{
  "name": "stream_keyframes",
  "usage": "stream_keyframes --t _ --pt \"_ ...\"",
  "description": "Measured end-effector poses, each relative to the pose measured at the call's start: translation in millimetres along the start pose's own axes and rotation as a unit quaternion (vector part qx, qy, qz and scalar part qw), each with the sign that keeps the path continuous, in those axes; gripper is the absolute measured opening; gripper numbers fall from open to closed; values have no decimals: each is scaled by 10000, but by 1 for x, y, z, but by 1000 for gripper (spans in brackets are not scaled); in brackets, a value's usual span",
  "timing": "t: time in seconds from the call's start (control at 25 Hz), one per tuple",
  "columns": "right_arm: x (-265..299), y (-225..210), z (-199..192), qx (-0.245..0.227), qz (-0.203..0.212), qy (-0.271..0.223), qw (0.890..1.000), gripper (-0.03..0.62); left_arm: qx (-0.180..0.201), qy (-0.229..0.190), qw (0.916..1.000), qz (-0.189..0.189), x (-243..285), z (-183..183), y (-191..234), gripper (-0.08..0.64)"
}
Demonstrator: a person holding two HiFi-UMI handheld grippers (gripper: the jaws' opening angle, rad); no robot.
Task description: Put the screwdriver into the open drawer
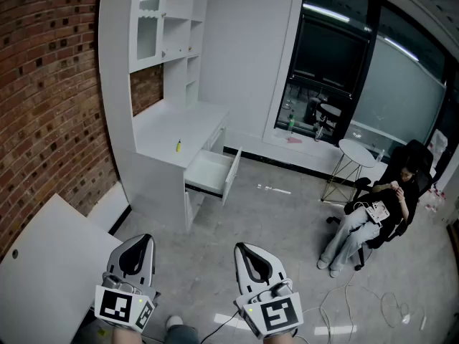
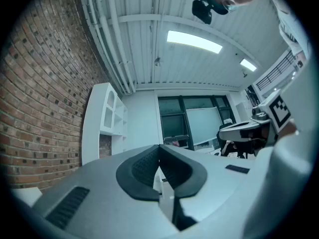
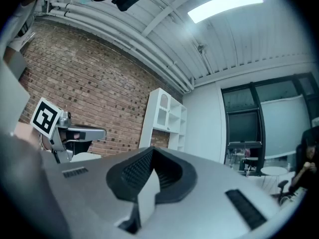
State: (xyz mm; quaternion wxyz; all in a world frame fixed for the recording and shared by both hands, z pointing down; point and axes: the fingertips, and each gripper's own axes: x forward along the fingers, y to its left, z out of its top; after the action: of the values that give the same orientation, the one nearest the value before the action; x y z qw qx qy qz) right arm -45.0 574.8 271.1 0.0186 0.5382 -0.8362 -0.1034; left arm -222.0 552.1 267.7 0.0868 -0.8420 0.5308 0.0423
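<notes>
The task is at its first step, the approach, and nothing is picked up yet. The small yellow screwdriver [image 1: 178, 146] lies on the top of the white desk with a tall shelf unit [image 1: 152, 131], which stands against the red brick wall [image 1: 50, 99]. In the head view it is far off, at about 12 o'clock from the left gripper [image 1: 145, 240]. The open white drawer [image 1: 209, 170] is pulled out of the desk front, near the screwdriver at about 4 o'clock from it.

Both grippers hang low in front of the person, well apart from the desk. The left gripper has its jaws pressed together with nothing between them. The right gripper [image 1: 242, 250] also shows its jaws closed and empty in its own view.

I judge that the next move is to walk to the desk, spread the jaws of one gripper and bring it down over the screwdriver.

The screwdriver is very small here. I see only a yellow spot, and I cannot tell which way its tip points. It does not show in the two gripper views, where each gripper's grey body covers the lower part. Only a part of the drawer's inside is visible. A person sits on a black chair [image 1: 401, 192] at about 3 o'clock, far from the desk.
</notes>
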Motion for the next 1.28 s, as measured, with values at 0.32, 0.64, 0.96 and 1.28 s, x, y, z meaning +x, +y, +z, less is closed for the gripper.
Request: stream_keyframes --t 0.32,0.64,0.96,1.28 --pt "34 -24 -13 89 47 -47 9999 8 -102 48 9996 -254 48 -18 4 14" --pt "141 -70 -29 42 -4 41 10000 9 -387 168 9979 -485 160 -48 53 14" --pt "286 -96 -46 -59 -224 101 9997 9 -600 121 9906 -1221 275 -76 124 15" --pt "349 -122 -77 75 -527 572 9969 9 -765 215 9910 -1073 334 -104 172 14"
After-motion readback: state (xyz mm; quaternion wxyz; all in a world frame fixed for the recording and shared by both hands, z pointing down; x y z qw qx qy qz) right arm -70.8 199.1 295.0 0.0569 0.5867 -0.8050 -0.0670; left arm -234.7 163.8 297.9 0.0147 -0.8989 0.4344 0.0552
